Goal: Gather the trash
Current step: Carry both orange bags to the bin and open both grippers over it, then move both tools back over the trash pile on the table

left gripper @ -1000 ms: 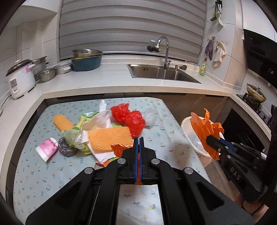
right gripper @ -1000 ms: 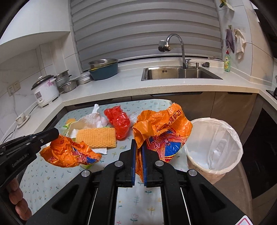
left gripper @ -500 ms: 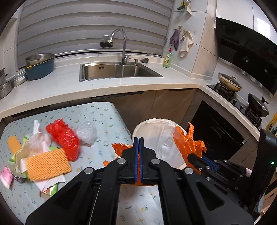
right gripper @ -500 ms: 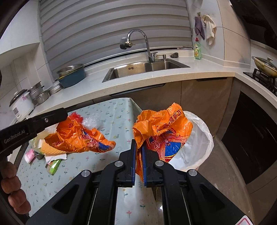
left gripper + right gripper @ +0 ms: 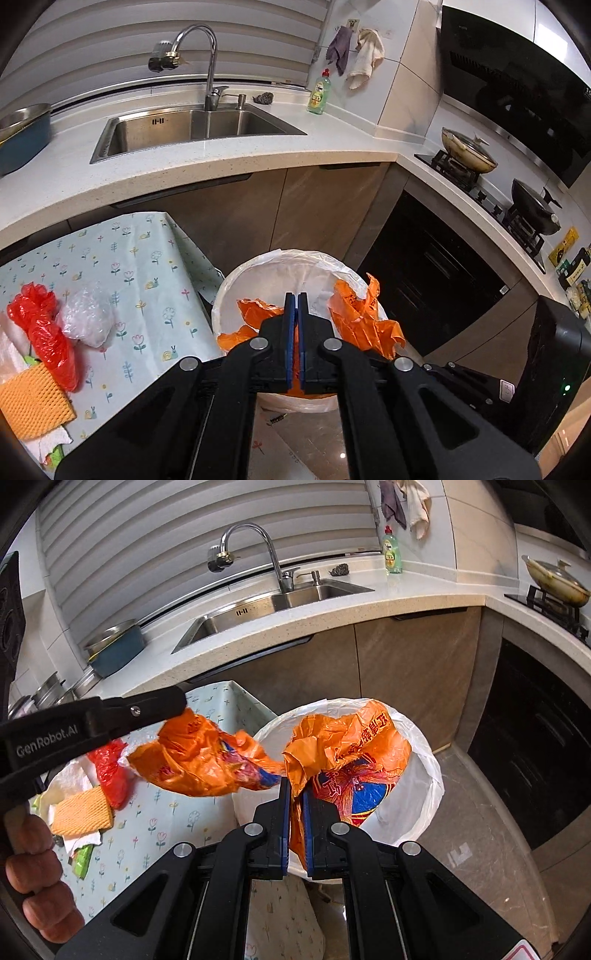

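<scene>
Left gripper point(image 5: 294, 295) clamped tight on an orange wrapper point(image 5: 199, 760), held over the near-left rim of the lined trash bin point(image 5: 424, 775). Right gripper point(image 5: 295, 786) pinched on a 2nd orange bag point(image 5: 351, 746) w/ red-blue print, hanging right above the bin mouth. Both jaws nearly closed, just plastic between pads. Left of the bin, on the floral table point(image 5: 147, 280): red plastic bag point(image 5: 48, 332), clear crumpled plastic point(image 5: 86, 317), orange waffle sponge point(image 5: 33, 406), other scraps.

Sink point(image 5: 195, 127), faucet point(image 5: 207, 66), soap bottle point(image 5: 318, 94), pans point(image 5: 467, 149).
</scene>
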Tool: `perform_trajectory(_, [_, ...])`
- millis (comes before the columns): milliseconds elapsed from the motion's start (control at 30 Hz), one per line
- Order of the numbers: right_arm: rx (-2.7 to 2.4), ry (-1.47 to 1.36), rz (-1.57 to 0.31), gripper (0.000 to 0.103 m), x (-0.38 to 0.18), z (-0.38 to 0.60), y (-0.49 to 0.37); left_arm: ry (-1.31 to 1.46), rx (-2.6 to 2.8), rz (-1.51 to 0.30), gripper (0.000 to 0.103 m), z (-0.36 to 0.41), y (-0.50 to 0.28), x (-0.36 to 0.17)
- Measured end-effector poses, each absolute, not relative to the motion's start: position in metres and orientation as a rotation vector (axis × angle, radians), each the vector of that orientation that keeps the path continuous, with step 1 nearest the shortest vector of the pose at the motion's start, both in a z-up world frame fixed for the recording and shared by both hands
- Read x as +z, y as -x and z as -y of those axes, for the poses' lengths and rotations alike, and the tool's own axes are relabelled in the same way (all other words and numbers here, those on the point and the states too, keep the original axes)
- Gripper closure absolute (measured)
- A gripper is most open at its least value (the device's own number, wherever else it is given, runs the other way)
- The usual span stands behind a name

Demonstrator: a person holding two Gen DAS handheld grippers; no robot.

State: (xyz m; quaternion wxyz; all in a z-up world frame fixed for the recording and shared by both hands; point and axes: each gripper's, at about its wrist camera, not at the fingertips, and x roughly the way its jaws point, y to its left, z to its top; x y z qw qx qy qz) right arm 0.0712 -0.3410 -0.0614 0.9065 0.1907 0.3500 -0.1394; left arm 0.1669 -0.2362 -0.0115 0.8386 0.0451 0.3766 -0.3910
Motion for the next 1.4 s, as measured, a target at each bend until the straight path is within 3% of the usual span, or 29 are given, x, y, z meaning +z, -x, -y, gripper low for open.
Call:
perform_trajectory(33, [-0.287,-0.407,-0.725,0.093,-0.064,0.344,-0.074,-0.094,-0.830,-0.812,0.097,0.240,-0.169,-0.014])
perform_trajectory(100, [-0.297,-0.420,-0.719,0.089,-0.066,0.347,-0.076,-0.082,-0.822,-0.832,0.065,0.242,-0.173,-0.018])
perform_trajectory(200, [-0.319,-0.423,-0.697,0.072,-0.062,0.350,-0.076,-0.054,-0.790,-0.805,0.051,0.236,-0.174,-0.015])
perform_trajectory(367, [-0.340,-0.426,-0.663,0.056,-0.053,0.352,-0.069,-0.066,-0.742,-0.783,0.051,0.225,-0.175,-0.010])
perform_trajectory(633, [-0.332,-0.408,-0.639,0.048,-0.036,0.330,-0.061,-0.078,-0.632,-0.742,0.050,0.188,-0.168,-0.001])
perform_trajectory(733, [-0.316,-0.392,-0.630,0.044,-0.028,0.316,-0.061,-0.099,-0.564,-0.706,0.044,0.166,-0.161,0.005])
perform_trajectory(1400, [-0.152,-0.301,-0.623,0.043,-0.002,0.199,-0.073,-0.039,-0.279,-0.686,0.033,-0.001,-0.152,0.017])
